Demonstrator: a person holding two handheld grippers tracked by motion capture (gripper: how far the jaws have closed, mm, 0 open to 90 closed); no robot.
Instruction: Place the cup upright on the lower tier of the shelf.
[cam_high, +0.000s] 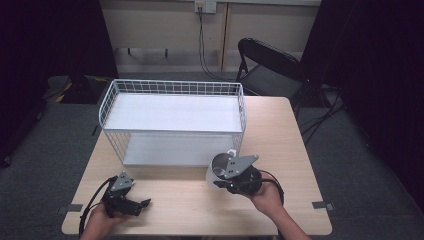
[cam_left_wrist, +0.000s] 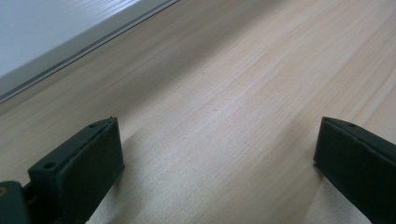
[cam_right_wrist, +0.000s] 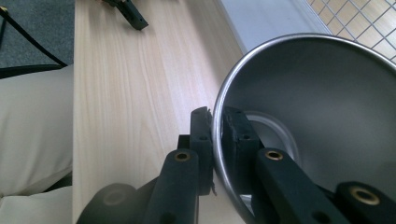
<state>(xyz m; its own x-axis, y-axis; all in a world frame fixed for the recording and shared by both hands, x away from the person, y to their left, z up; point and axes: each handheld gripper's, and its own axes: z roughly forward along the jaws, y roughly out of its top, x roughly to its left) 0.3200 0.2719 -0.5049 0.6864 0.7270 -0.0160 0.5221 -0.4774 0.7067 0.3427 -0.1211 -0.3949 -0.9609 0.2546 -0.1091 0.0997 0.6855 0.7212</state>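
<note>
In front of the wire rack (cam_high: 172, 112), near its right corner, your right gripper (cam_high: 235, 176) clamps the rim of the steel cup (cam_high: 218, 169), one jaw inside and one outside; the grey plate hides most of the cup from above. Your left gripper (cam_high: 134, 204) rests wide apart on the surface (cam_high: 190, 210), holding nothing.

Lab/studio setup: black curtains (cam_high: 385, 75), folding chair (cam_high: 270, 67), floor tape marks (cam_high: 320, 205)
</note>
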